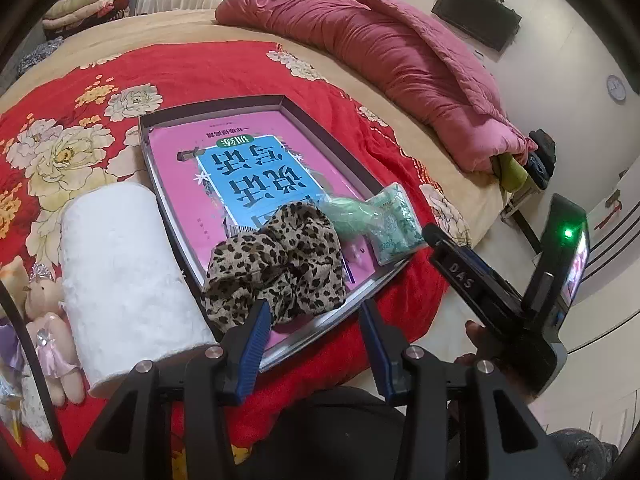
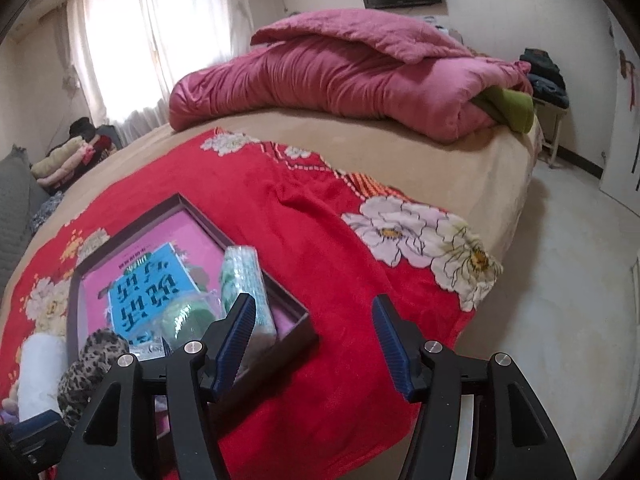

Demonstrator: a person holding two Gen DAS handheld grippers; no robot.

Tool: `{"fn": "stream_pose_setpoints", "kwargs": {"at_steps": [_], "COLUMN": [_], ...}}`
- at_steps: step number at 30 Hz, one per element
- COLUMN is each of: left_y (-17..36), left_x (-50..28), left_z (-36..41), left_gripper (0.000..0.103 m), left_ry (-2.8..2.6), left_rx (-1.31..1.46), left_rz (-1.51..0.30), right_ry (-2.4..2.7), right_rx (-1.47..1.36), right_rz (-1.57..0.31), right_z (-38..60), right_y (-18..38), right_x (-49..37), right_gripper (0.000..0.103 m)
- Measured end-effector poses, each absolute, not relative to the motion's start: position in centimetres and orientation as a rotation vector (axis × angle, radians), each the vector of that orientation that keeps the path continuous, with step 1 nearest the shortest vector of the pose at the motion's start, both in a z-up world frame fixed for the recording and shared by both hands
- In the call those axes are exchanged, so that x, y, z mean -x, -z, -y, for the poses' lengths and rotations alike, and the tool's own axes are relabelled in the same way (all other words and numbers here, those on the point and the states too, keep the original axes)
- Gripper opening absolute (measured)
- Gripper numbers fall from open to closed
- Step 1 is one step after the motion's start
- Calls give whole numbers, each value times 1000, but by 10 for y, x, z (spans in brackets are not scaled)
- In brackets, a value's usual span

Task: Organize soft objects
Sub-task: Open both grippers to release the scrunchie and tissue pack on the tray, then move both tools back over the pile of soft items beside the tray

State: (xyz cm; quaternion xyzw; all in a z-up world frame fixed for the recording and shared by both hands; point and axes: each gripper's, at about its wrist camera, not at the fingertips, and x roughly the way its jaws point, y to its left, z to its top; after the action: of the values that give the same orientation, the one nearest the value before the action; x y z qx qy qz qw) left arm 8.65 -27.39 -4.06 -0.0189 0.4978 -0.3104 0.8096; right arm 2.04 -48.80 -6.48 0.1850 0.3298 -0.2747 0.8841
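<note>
A shallow dark tray with a pink book in it lies on the red flowered blanket. In its near end sit a leopard-print scrunchie, a green soft item and a green tissue pack. My left gripper stands open just in front of the scrunchie, nothing between its pads. In the right wrist view the tray, the tissue pack and the scrunchie show at the lower left. My right gripper stands open over the blanket beside the tray's right corner, holding nothing.
A white paper roll lies left of the tray, with small stuffed bears beyond it. A folded pink quilt fills the bed's far end. The bed's edge and the pale floor lie to the right. Folded clothes are stacked at the far left.
</note>
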Motion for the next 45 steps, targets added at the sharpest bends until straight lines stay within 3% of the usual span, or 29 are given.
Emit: {"fn": "stream_pose_setpoints", "kwargs": {"at_steps": [14, 34, 45], "left_y": [39, 16, 1], "left_x": [-86, -67, -52], "left_z": [268, 237, 183], "left_gripper": [46, 46, 46], "left_ry": [623, 581, 498], "left_rx": [33, 23, 60], "left_rz": [-1055, -1001, -960], "right_ry": [517, 476, 376], "right_rx": [-328, -257, -191], "right_rz": [-736, -652, -569], "right_z": [476, 447, 401], "right_y": [74, 40, 0], "right_x": [-33, -25, -15], "right_gripper": [67, 73, 73]}}
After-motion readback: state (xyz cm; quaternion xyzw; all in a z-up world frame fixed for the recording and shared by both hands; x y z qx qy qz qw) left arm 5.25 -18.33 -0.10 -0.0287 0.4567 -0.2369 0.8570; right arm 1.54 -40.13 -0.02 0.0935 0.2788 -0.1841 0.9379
